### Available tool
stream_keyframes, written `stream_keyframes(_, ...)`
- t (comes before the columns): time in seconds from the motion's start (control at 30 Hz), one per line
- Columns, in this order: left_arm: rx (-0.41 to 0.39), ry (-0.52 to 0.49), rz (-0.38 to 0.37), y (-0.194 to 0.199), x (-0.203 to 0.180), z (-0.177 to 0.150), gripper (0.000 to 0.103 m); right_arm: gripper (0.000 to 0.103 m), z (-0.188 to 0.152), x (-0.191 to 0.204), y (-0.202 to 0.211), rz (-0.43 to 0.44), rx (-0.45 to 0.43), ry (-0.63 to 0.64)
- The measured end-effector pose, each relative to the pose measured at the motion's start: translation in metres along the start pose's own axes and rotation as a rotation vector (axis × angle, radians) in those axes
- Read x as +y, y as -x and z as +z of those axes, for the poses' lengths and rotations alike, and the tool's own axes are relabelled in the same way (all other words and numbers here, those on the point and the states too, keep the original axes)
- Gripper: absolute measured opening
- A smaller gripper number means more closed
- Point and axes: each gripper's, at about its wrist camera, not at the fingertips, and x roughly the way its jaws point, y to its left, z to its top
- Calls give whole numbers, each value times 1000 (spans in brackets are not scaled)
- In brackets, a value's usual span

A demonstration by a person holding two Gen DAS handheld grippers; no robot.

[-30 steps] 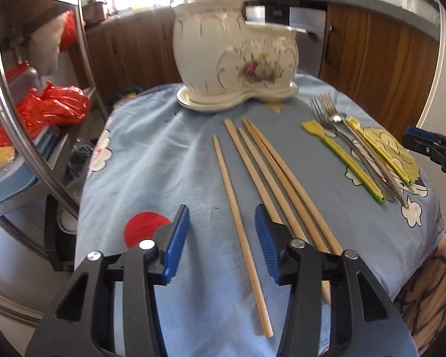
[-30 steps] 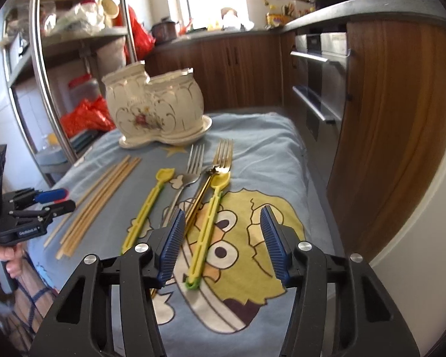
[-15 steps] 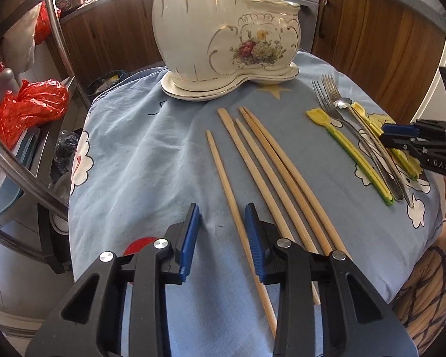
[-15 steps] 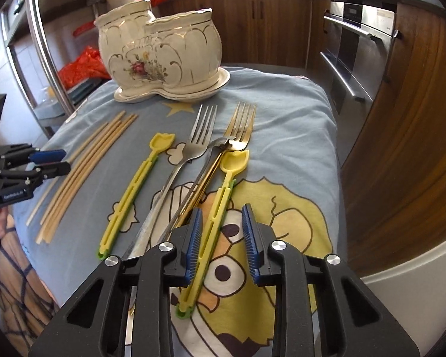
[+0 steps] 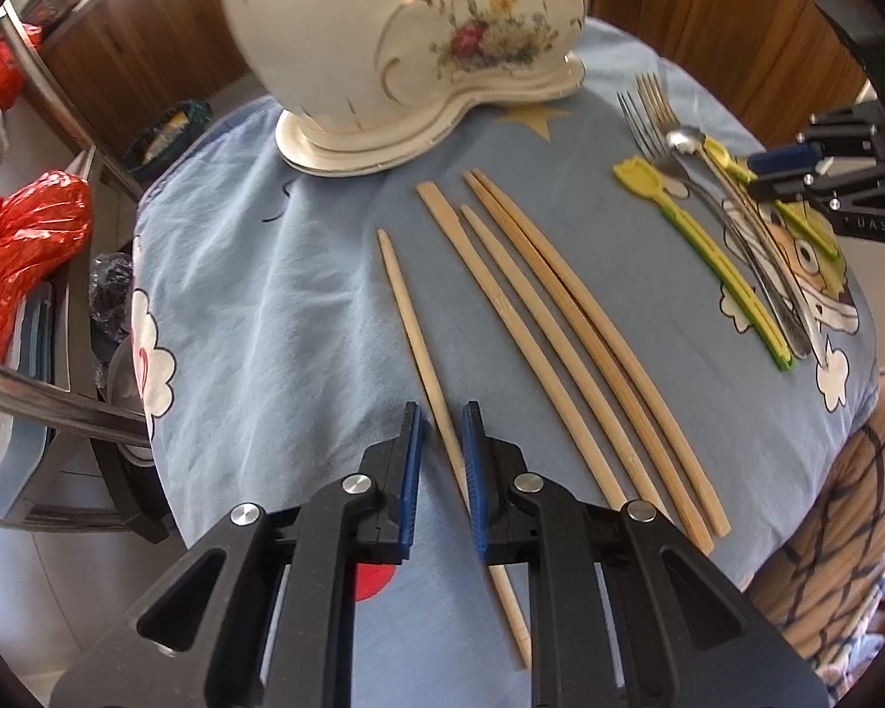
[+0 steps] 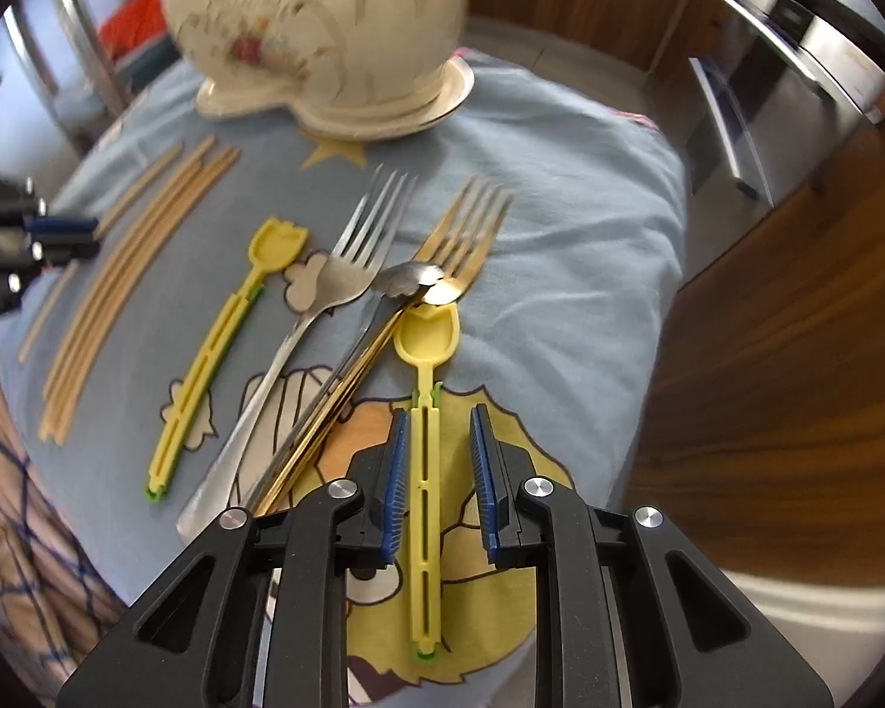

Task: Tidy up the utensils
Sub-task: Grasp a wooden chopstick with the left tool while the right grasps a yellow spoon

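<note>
A lone pale wooden chopstick (image 5: 419, 348), slim and tapered, lay on the counter between the ribbed blue pads of the left tongs (image 5: 441, 413), whose jaws were closing with a gap still on each side. Right of it lay four more chopsticks (image 5: 560, 318). The right tongs (image 6: 439, 416) were closing around the slotted handle of a yellow plastic spoon (image 6: 428, 389), not yet pressing it. Beside it lay steel forks (image 6: 348, 271), another yellow spoon (image 6: 218, 348), a wrinkled blue cartoon cloth (image 5: 277, 295), and a glossy floral ceramic holder (image 5: 395, 29). Lettering on the right tongs' body in the left view was too small to read.
</note>
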Motion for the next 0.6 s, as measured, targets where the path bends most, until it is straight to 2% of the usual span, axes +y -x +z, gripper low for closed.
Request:
stream_keyframes(0.13,82,-14,-55,-4,6,12,15,10,3,4,-2,-3,63,38)
stream_keyframes(0.3,120,-7,-76,-6,10,18,6,10,-6,10,2,4,84,50)
stream_keyframes(0.43,76,20,-92,1,14,7,5,10,-15,3,10,35,46,13)
stream_keyframes(0.6,-33,94,-141,24,30,-14,5,10,-25,-20,36,81,-105,-84)
